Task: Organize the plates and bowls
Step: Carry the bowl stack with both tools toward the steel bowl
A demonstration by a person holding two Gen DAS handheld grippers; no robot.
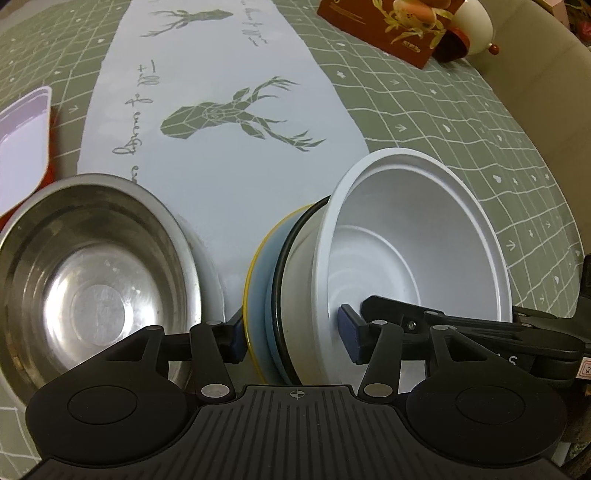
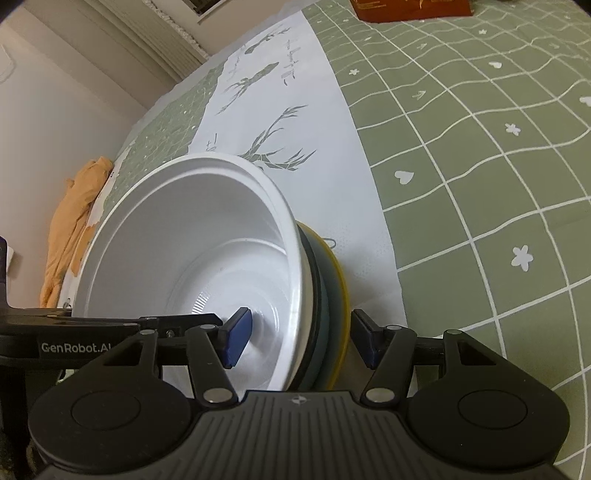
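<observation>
A stack of dishes stands on the table: a white bowl (image 1: 417,236) on top, a black-rimmed dish (image 1: 284,251) under it, and a pale blue plate with a yellow rim (image 1: 255,280) at the bottom. My left gripper (image 1: 293,338) is open and straddles the near edge of the stack, one pad inside the white bowl, one outside the yellow rim. My right gripper (image 2: 301,341) is open and straddles the same stack (image 2: 207,240) from the other side. A steel bowl (image 1: 92,273) sits on a white plate (image 1: 212,284) to the left.
A green checked tablecloth (image 2: 480,166) with a white deer-print runner (image 1: 229,110) covers the table. A white rectangular tray (image 1: 22,144) lies far left. A red-brown box (image 1: 388,26) and a white round object (image 1: 476,22) stand at the back right. An orange cloth (image 2: 74,221) lies off the table's side.
</observation>
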